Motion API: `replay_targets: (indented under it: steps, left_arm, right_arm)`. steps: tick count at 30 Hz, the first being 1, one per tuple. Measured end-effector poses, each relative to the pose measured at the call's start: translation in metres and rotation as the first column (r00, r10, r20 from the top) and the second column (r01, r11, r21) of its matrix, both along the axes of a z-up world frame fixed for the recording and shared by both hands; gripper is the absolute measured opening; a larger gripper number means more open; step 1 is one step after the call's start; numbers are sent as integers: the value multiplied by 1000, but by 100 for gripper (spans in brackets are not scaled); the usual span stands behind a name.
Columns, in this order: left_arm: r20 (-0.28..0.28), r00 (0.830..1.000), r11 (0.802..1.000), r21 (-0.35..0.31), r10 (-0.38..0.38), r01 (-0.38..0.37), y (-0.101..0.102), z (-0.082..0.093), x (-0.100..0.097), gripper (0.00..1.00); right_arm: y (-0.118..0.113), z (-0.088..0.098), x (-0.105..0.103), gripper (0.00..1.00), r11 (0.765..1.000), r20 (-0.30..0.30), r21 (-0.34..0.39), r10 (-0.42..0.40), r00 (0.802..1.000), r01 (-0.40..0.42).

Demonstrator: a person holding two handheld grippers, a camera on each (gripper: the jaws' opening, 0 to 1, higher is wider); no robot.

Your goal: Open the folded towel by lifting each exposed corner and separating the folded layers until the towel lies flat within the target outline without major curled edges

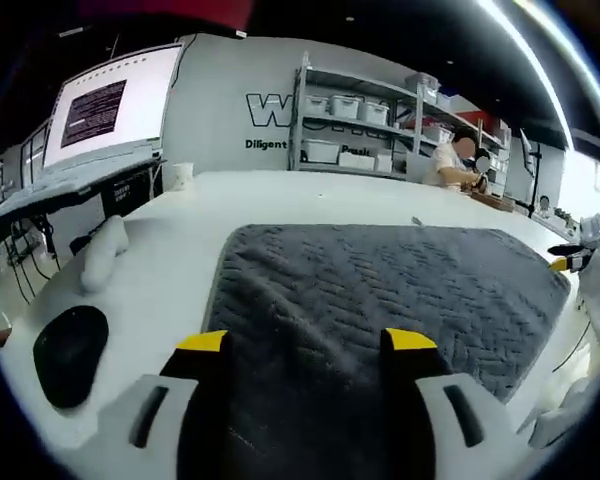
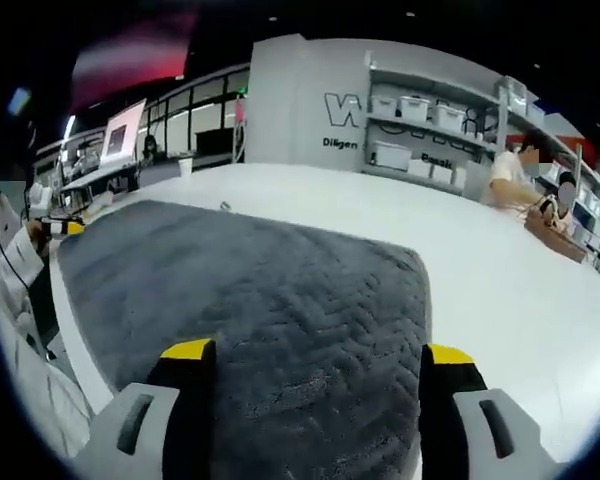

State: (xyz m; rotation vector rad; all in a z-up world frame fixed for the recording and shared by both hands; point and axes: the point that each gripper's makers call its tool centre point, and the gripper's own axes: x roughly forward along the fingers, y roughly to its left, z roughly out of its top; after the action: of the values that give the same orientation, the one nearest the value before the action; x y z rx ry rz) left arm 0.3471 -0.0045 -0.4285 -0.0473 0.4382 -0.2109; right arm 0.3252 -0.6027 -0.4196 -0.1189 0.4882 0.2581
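Observation:
A dark grey towel (image 1: 380, 300) with a woven zigzag texture lies spread on the white table (image 1: 180, 250). In the left gripper view my left gripper (image 1: 308, 342) stands open just above the towel's near edge, its yellow-tipped jaws wide apart with nothing between them. The right gripper (image 1: 572, 258) shows small at the towel's far right edge. In the right gripper view the same towel (image 2: 260, 300) stretches away, and my right gripper (image 2: 318, 352) hangs open over its near edge. The left gripper (image 2: 55, 228) appears at the left rim.
A black mouse-shaped object (image 1: 70, 352) and a white rolled cloth (image 1: 102, 250) lie left of the towel. A white cup (image 1: 180, 176) stands at the table's far side. Shelves with bins (image 1: 360, 125) line the back wall, where a seated person (image 1: 450, 165) works. A screen (image 1: 110, 100) stands at left.

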Motion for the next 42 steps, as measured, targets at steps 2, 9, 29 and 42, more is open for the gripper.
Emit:
replay_targets:
  steps: [2, 9, 29, 42]
  left_arm:
    - [9, 1000, 1000, -7, 5, -5, 0, -3, 0, 58]
    - [27, 1000, 999, 51, -11, 9, -2, -6, -2, 57]
    - [20, 999, 995, 92, -40, 38, 1, -9, -4, 63]
    - [-5, 998, 994, 96, -58, 58, 3, -9, -6, 63]
  right_arm:
    - [0, -2, -2, 77, 1000, -8, 5, -1, 1000, 1]
    - [3, -18, -12, 59, 1000, -67, 22, 16, 998, -14]
    - [2, -24, -14, 67, 999, -86, 22, 41, 995, -39]
    - [3, -24, -15, 71, 998, -90, 23, 54, 994, -52]
